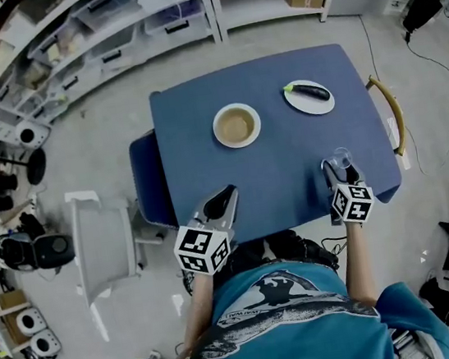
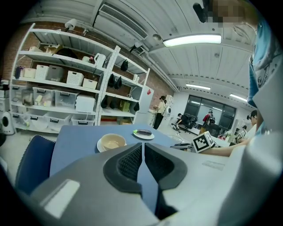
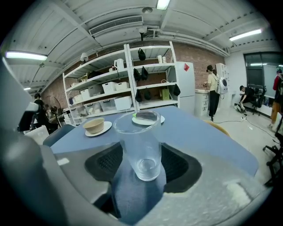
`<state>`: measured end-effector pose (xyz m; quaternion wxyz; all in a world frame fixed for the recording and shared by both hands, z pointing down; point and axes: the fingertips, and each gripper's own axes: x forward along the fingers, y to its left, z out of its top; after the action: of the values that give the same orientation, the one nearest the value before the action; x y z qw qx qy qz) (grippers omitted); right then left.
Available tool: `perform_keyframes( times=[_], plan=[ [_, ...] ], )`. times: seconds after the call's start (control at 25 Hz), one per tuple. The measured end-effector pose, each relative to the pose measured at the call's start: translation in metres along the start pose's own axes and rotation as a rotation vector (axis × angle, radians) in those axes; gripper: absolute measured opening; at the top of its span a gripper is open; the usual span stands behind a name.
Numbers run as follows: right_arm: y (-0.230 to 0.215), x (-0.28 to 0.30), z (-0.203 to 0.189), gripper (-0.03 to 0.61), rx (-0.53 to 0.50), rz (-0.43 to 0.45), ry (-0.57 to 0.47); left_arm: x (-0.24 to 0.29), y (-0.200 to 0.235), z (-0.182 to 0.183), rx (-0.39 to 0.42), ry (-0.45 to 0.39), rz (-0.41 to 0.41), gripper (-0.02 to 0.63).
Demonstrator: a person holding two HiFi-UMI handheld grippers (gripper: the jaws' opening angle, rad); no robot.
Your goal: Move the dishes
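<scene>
Gripping a clear glass [image 3: 140,141] between its pads, the right gripper [image 1: 340,167] is at the lower right of the head view, over the blue table [image 1: 276,76]. The left gripper [image 2: 143,152] is closed, with nothing inside.

Head view overhead; gripper views low, sharing bowl [image 1: 236,125].

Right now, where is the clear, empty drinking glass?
In the head view, the clear drinking glass sits gripped in the right gripper at the near right corner of the blue table, with the white plate holding a dark aubergine beyond it.
</scene>
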<state>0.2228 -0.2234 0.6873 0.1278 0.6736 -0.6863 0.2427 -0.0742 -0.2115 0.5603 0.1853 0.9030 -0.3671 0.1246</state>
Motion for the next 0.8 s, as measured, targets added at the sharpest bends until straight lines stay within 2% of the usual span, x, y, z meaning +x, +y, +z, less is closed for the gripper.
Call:
perform_keyframes(
  times=[0.12, 0.16, 0.32, 0.4, 0.44, 0.52, 0.8],
  plan=[
    [0.002, -0.023, 0.037, 0.283, 0.001, 0.010, -0.019, -0.013, -0.011, 0.030, -0.003, -0.003, 0.006, 0.032],
    [0.004, -0.041, 0.065, 0.295, 0.000, 0.017, -0.027, -0.022, -0.020, 0.054, -0.006, -0.003, 0.010, 0.032],
    [0.015, -0.162, 0.249, 0.329, -0.018, 0.030, -0.063, -0.086, -0.089, 0.221, -0.018, 0.002, 0.016, 0.032],
    [0.020, -0.208, 0.322, 0.334, -0.033, 0.039, -0.100, -0.107, -0.113, 0.280, -0.020, 0.003, 0.014, 0.032],
    [0.023, -0.221, 0.346, 0.333, -0.042, 0.045, -0.119, -0.112, -0.119, 0.295, -0.021, 0.003, 0.013, 0.032],
    [0.030, -0.232, 0.371, 0.333, -0.064, 0.061, -0.152, -0.115, -0.121, 0.303, -0.024, 0.002, 0.013, 0.032],
    [0.076, -0.235, 0.412, 0.333, -0.157, 0.157, -0.214, -0.117, -0.114, 0.299, -0.040, -0.006, 0.025, 0.032]
  ],
)
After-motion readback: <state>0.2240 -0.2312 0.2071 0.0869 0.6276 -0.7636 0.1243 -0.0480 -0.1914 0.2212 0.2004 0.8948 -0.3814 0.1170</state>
